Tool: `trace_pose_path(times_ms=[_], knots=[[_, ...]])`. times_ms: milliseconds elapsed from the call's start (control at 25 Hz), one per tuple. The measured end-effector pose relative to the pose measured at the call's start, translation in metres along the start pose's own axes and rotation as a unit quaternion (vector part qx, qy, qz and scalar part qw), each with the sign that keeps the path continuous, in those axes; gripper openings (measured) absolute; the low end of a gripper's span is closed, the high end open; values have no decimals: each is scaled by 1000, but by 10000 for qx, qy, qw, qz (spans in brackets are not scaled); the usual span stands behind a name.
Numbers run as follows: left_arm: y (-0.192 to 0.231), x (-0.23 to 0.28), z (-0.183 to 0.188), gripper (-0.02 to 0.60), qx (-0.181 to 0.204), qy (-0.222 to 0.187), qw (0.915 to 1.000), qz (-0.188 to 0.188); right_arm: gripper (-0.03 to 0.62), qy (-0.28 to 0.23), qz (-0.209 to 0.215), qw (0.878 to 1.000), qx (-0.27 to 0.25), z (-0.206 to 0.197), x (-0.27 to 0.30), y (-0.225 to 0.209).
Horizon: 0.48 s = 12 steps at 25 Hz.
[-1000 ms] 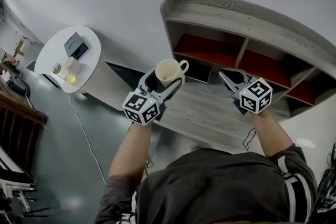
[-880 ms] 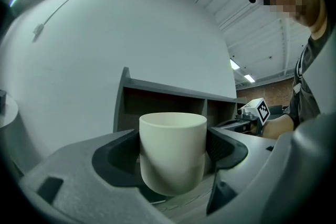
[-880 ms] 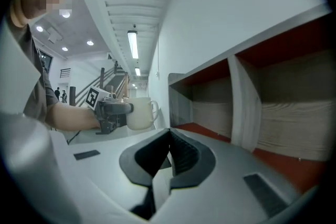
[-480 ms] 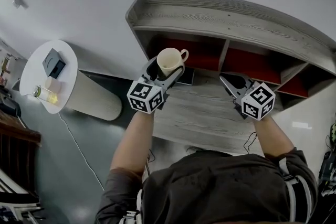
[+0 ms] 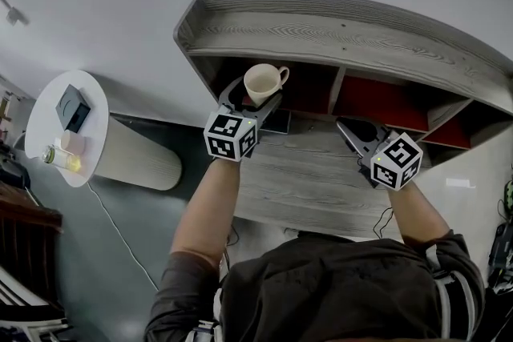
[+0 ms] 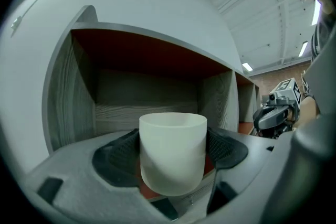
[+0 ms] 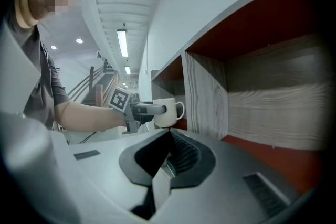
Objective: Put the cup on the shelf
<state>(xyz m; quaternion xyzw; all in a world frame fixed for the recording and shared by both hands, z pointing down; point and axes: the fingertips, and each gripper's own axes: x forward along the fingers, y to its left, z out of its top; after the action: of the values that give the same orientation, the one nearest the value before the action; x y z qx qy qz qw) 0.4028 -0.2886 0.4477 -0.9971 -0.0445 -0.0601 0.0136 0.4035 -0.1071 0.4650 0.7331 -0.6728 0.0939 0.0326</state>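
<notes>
Left gripper (image 5: 252, 102) jaws clamp the upright cup (image 5: 263, 81) by its side walls before the left compartment of the shelf (image 5: 337, 32), right gripper (image 5: 358, 134) jaws closed empty; treat the cup as light, rigid, smooth, probably breakable.

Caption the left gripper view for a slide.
Left gripper holds the cup upright, facing the left compartment of the shelf.

Overhead head view — 2 views facing shelf (image 5: 345, 36)
</notes>
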Motion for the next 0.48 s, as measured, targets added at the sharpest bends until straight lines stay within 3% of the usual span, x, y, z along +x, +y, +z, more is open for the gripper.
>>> trace_pose_path(times_ms=[280, 480], knots=[[2, 27, -10, 391, 76, 251, 9997, 32, -9, -8, 5, 10000, 64, -4, 2, -1], [5, 37, -12, 391, -6, 130, 9999, 28, -9, 16, 25, 9999, 122, -9, 2, 1]])
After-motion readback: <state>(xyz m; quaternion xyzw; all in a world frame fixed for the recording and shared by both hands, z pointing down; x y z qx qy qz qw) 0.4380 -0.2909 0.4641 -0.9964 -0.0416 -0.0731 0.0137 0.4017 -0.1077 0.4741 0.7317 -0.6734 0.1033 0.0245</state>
